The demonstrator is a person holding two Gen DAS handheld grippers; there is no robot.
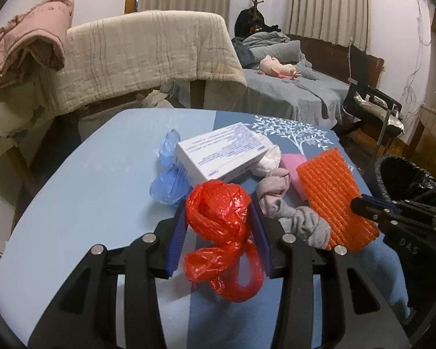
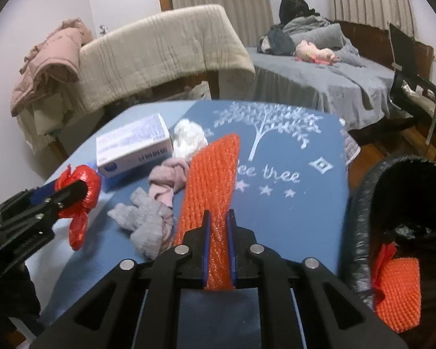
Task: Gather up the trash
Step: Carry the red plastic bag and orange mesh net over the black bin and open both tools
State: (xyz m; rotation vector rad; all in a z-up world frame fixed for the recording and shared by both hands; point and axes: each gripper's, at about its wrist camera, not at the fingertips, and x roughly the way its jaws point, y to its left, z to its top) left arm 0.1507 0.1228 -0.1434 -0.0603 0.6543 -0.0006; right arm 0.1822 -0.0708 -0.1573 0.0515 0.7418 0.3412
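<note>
My left gripper (image 1: 218, 221) is shut on a crumpled red plastic bag (image 1: 221, 232) just above the blue table (image 1: 87, 189); it also shows at the left of the right wrist view (image 2: 81, 186). My right gripper (image 2: 218, 224) is shut on an orange foam net sleeve (image 2: 212, 180), also seen in the left wrist view (image 1: 331, 192). On the table lie a white carton (image 1: 221, 154), a blue plastic bag (image 1: 168, 180), white tissue (image 2: 189, 138), a pink cloth (image 2: 168, 180) and a grey cloth (image 2: 148, 224).
A black-lined trash bin (image 2: 360, 218) stands at the table's right edge and holds another orange foam net (image 2: 398, 290). Behind the table are a cloth-draped chair (image 1: 148, 55), a bed (image 1: 299, 84) and a black chair (image 1: 375, 107).
</note>
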